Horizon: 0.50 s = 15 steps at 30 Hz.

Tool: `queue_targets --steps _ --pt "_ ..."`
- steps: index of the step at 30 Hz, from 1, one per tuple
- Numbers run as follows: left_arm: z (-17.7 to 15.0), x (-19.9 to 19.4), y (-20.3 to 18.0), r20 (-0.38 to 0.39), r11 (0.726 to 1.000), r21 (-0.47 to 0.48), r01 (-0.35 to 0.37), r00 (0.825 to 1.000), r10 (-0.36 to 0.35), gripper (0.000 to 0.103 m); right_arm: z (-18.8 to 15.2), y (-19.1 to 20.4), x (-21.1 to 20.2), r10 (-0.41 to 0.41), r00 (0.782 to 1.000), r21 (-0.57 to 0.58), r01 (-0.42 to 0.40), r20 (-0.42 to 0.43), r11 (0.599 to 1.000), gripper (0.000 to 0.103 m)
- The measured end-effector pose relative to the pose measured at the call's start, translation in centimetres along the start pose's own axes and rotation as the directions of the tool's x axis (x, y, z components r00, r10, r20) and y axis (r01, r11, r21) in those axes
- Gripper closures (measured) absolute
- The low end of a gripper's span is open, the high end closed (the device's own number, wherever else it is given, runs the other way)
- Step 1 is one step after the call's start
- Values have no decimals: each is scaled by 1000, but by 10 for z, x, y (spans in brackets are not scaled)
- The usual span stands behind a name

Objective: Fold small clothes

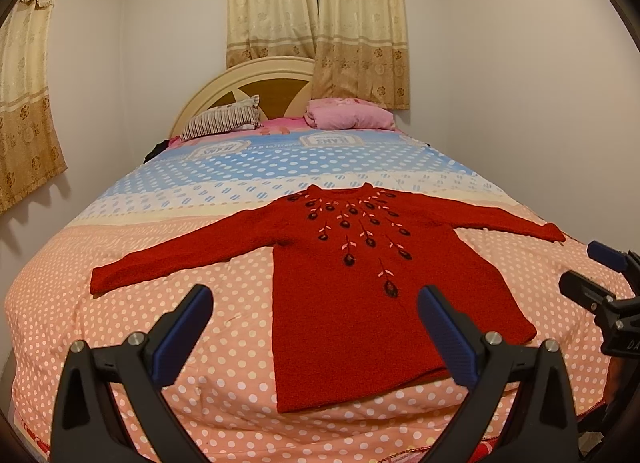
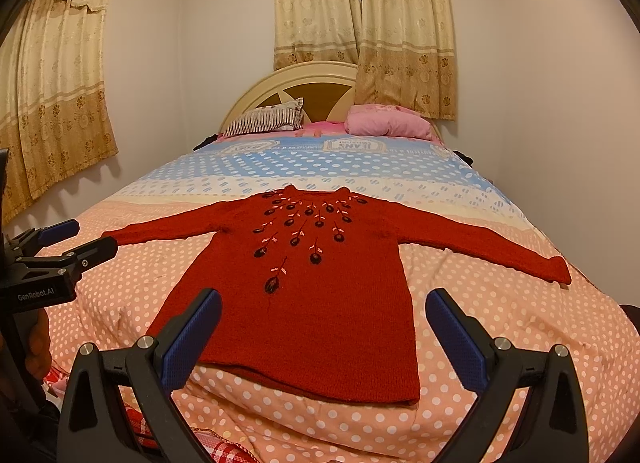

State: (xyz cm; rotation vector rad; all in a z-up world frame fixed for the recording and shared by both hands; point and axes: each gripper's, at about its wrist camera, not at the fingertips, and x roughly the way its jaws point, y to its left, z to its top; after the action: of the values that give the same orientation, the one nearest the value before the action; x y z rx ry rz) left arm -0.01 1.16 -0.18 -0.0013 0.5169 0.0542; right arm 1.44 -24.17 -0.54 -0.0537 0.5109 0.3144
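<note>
From the left wrist, the left gripper (image 1: 314,333) gapes wide and empty above the hem of the red sweater (image 1: 360,303), which lies flat on the bed (image 1: 200,343), neck pointing away. From the right wrist, the right gripper (image 2: 323,337) is equally spread and empty, the sweater's right sleeve (image 2: 500,247) lying nearer it.

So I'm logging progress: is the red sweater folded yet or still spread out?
Spread out. The red sweater lies flat on the bed, front up, both sleeves stretched sideways, hem straight, no fold anywhere.
</note>
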Motion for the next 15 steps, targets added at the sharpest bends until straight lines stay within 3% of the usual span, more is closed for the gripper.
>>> queue_targets --steps 15 --pt "1 3 2 -1 1000 -6 -9 1000 9 0 -2 2 2 -1 1000 0 1 -10 1000 1"
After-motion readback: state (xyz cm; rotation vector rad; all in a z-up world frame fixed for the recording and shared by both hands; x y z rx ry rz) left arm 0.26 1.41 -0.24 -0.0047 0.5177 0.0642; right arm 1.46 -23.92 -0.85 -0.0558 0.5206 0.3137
